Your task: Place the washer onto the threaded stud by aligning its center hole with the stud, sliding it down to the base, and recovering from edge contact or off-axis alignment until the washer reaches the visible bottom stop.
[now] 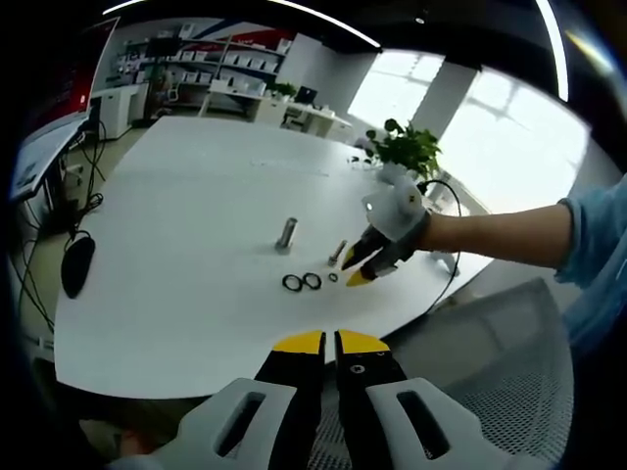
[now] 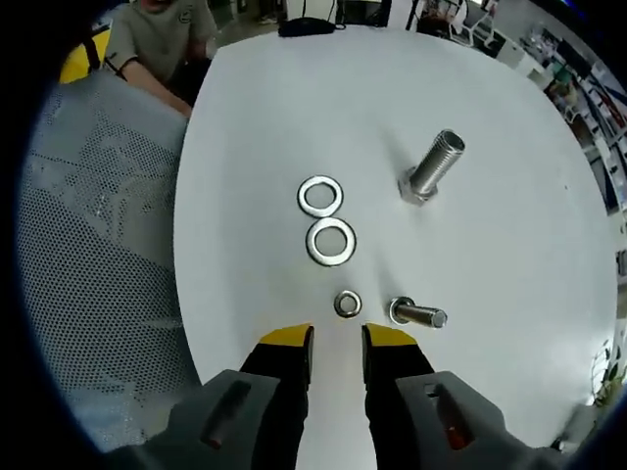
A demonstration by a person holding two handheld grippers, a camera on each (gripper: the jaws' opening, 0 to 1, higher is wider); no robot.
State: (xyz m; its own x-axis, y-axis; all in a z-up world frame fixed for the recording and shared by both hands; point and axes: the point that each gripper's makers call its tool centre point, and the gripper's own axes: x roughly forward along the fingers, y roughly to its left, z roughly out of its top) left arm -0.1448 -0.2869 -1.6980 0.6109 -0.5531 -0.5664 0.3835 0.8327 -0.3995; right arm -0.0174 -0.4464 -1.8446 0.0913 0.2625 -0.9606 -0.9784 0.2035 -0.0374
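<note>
Right gripper (image 2: 337,346) jaws parted, empty, hovering over white table (image 2: 490,117); small silver steel washer (image 2: 347,304) lies flat just ahead between the tips. Short threaded stud (image 2: 418,314) sits just right of it. Left gripper (image 1: 329,345) jaws pressed together, empty; advise descending straight, pinching the washer's rim

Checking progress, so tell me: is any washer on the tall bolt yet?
No. The tall bolt stands bare, and both large washers lie flat on the table beside it.

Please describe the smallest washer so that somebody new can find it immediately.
On the white table, find the right gripper. The small washer lies just ahead of its fingers, beside the small bolt. The two large washers beyond are clearly wider.
</note>
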